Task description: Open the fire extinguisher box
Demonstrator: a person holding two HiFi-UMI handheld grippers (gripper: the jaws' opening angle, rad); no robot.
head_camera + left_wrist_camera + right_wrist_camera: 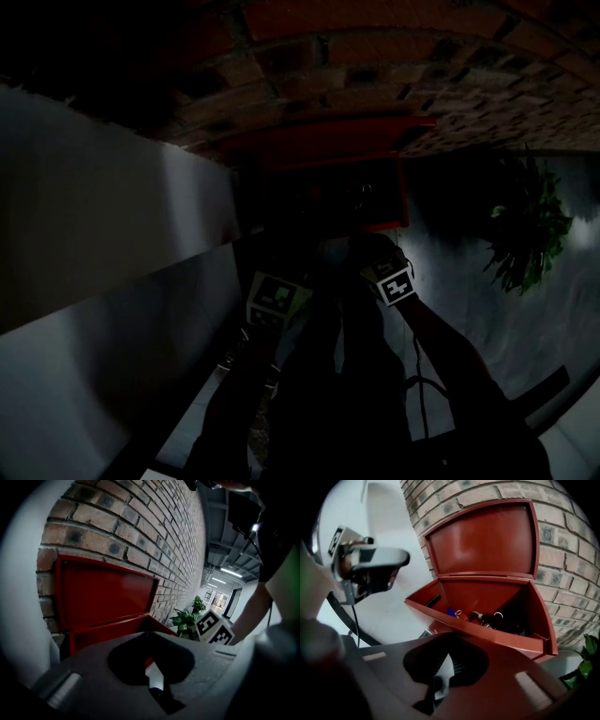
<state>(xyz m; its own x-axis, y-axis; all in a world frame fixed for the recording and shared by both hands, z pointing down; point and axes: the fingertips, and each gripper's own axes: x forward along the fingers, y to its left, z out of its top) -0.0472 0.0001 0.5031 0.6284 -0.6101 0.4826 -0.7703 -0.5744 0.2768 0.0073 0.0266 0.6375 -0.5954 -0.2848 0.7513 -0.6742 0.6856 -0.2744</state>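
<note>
Plainly the fire extinguisher box [487,592] gapes open; left tool [154,677] and right tool [443,670] seem narrowly parted.

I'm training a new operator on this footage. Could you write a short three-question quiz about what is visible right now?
1. True or false: the lid of the red box is raised.
2. What stands near the box, along the same wall? A) a bucket B) a leafy plant C) a ladder
3. Fill in: the box sits against a ____ wall.
Key: 1 true; 2 B; 3 brick.
</note>
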